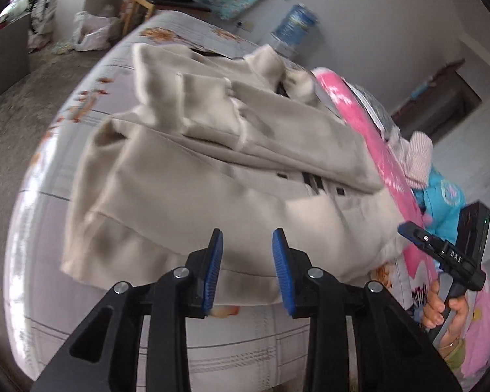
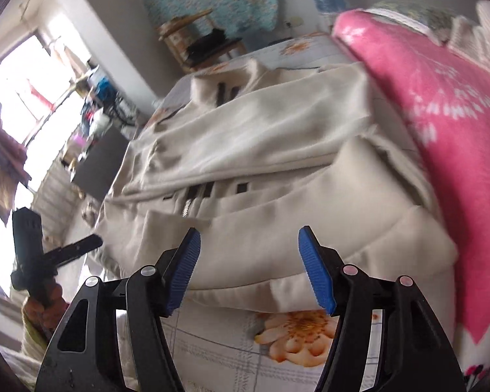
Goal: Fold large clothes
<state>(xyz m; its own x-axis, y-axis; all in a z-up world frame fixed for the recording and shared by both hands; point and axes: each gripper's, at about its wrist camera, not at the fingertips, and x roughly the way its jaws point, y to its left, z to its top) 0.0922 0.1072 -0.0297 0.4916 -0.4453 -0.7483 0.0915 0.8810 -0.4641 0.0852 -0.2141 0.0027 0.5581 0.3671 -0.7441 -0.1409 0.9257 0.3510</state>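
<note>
Garment: I see 1 large beige jacket [image 1: 212,163] spread across the middle of the left wrist view; in the right wrist view it [image 2: 261,170] fills the centre, partly folded, with layers lying over each other.
Garment details: dark rectangular marks sit near the middle of the front in both views; I cannot tell whether they are buttons or loops.
Surface: the jacket lies on a bed sheet [image 2: 212,352] with pale check lines and orange flowers; 1 flower shows at the lower centre of the right wrist view, just below the jacket's near hem.
Left gripper: my left gripper [image 1: 247,268] sits at the bottom centre of its view, its 2 blue pads parted with a gap between them, nothing caught there, hovering over the jacket's near edge.
Right gripper: my right gripper [image 2: 249,268] is at the bottom centre of its view, spread wide and holding nothing, the near hem visible between the pads. In the left wrist view it [image 1: 441,248] appears at the right edge, its tip at the jacket's right side, gripped by a hand [image 1: 441,307].
Beside the jacket: a pink blanket [image 2: 441,124] runs along the right side of the right wrist view, touching the jacket's edge.
Background: a blue water bottle [image 1: 294,26] stands at the upper centre-right of the left wrist view; a wooden chair [image 2: 199,42] stands at the upper centre of the right wrist view.
Image quality: both views are motion-blurred.
</note>
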